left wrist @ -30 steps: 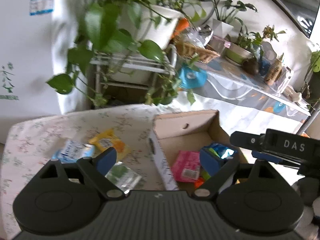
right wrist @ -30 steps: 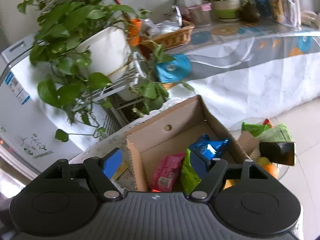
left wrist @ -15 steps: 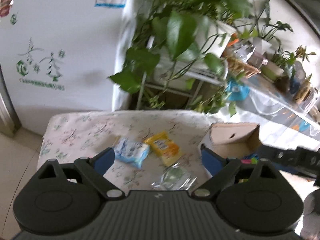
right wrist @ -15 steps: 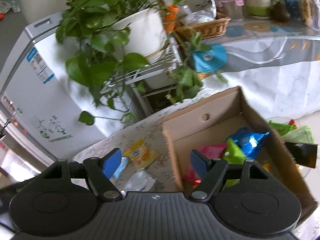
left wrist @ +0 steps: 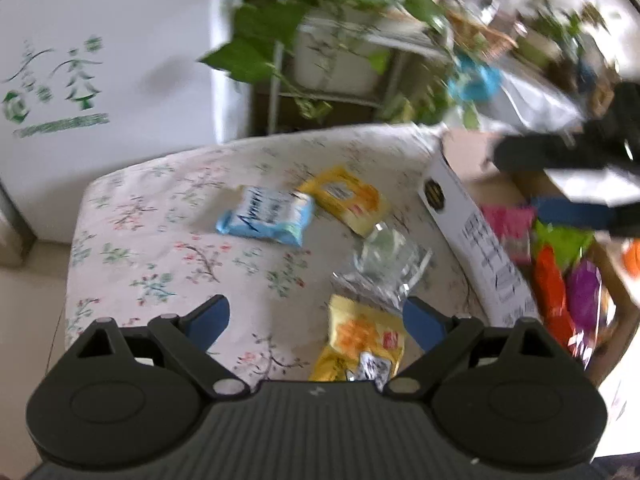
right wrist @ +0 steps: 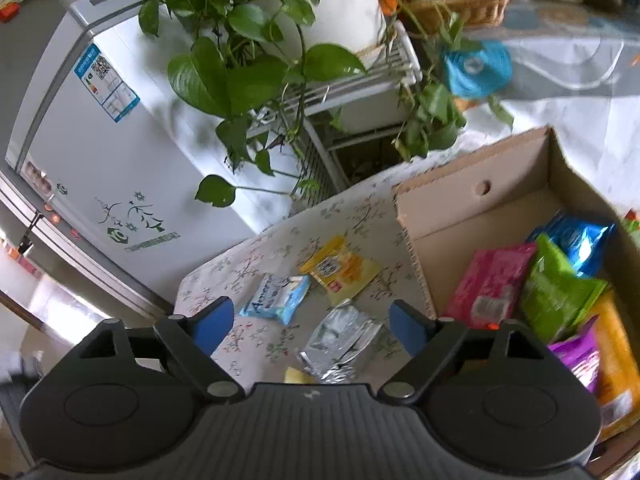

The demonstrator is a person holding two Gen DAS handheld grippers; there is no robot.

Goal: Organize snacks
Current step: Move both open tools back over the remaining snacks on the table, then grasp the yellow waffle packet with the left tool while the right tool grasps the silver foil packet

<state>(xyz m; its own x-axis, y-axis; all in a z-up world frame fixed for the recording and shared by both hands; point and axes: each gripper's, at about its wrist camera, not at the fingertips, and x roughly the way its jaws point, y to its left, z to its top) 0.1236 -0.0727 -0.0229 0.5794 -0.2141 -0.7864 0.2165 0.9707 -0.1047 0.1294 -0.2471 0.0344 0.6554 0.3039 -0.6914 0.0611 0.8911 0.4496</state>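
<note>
Loose snacks lie on the floral tablecloth [left wrist: 160, 248]: a light blue packet [left wrist: 266, 220], a yellow packet [left wrist: 346, 198], a silvery clear packet [left wrist: 384, 268] and a yellow-orange packet [left wrist: 360, 340]. My left gripper [left wrist: 316, 320] is open above the yellow-orange packet, which lies between its fingers without touching the pads. My right gripper [right wrist: 310, 324] hovers over the silvery packet [right wrist: 340, 340] with its jaws opening and nothing gripped. To the right, the cardboard box [right wrist: 472, 168] holds pink [right wrist: 488, 280], green [right wrist: 560, 292], blue [right wrist: 576, 240] and purple [right wrist: 576, 356] packets.
A white fridge [right wrist: 100, 152] stands behind the table's left end. A potted plant [right wrist: 260, 40] on a white rack [right wrist: 360, 80] hangs over the far edge. Behind the box runs a covered counter with a wicker basket [right wrist: 464, 8].
Both views have swung left, from the box to the loose packets on the cloth. The left gripper has come down closer to the table. The right gripper's jaws stand wider.
</note>
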